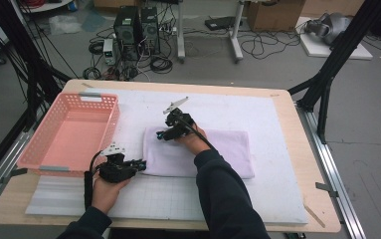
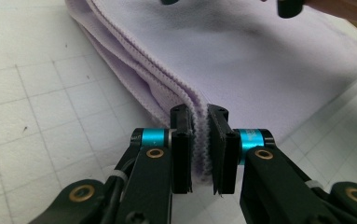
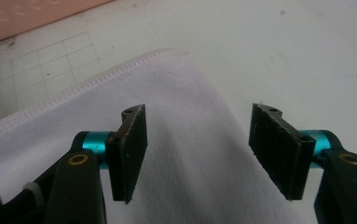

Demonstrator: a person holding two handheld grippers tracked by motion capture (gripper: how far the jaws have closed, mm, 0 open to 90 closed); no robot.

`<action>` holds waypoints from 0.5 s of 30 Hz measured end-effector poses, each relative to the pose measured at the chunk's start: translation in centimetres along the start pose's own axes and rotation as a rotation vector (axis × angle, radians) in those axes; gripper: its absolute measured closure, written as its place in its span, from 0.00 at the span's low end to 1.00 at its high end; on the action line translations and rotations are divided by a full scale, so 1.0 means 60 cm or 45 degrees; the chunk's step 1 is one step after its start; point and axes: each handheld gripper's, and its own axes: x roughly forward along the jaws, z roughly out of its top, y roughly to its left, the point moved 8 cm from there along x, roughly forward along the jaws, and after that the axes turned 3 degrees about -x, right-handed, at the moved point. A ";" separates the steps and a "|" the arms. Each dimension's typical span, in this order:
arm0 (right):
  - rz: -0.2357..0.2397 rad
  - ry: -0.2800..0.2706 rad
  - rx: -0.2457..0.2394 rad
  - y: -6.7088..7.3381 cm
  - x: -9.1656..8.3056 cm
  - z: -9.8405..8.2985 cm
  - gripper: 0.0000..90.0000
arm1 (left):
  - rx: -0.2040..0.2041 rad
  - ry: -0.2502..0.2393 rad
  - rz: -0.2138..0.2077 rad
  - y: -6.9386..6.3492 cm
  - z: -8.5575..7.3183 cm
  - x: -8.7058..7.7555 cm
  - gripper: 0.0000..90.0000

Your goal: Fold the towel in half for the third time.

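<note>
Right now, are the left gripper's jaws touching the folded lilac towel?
Touching: in the left gripper view, the left gripper has both jaws pressed on the folded lilac towel's stitched edge.

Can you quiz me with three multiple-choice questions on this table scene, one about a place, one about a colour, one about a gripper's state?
1. Where does the basket stand?
A. on the table's left side
B. on top of the towel
C. on the floor

2. What colour is the folded towel?
A. dark green
B. pale lilac
C. bright orange

3. How does the left gripper stand?
A. wide open above the basket
B. shut on the towel's edge
C. lying on the floor

Answers: 1 A, it sits left of the towel; 2 B, the cloth looks pale lilac; 3 B, its jaws pinch the stitched edge.
</note>
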 end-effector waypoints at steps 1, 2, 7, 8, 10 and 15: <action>0.004 0.004 -0.008 0.001 0.006 0.003 0.42 | -0.002 0.001 -0.003 0.000 0.000 0.000 0.89; 0.009 0.006 -0.010 0.002 0.012 0.007 0.42 | -0.003 0.000 -0.003 0.001 -0.001 0.000 0.89; 0.025 0.030 -0.033 0.009 0.041 0.020 0.43 | -0.009 0.011 -0.003 0.002 -0.003 0.002 0.89; 0.025 0.034 -0.040 0.011 0.047 0.023 0.44 | -0.009 0.013 -0.002 0.002 -0.003 0.002 0.89; 0.029 0.036 -0.047 0.014 0.056 0.027 0.47 | -0.012 0.017 -0.002 0.003 -0.004 0.003 0.89; 0.057 0.076 -0.053 0.017 0.066 0.023 0.64 | -0.013 0.024 0.007 0.006 -0.006 0.003 0.89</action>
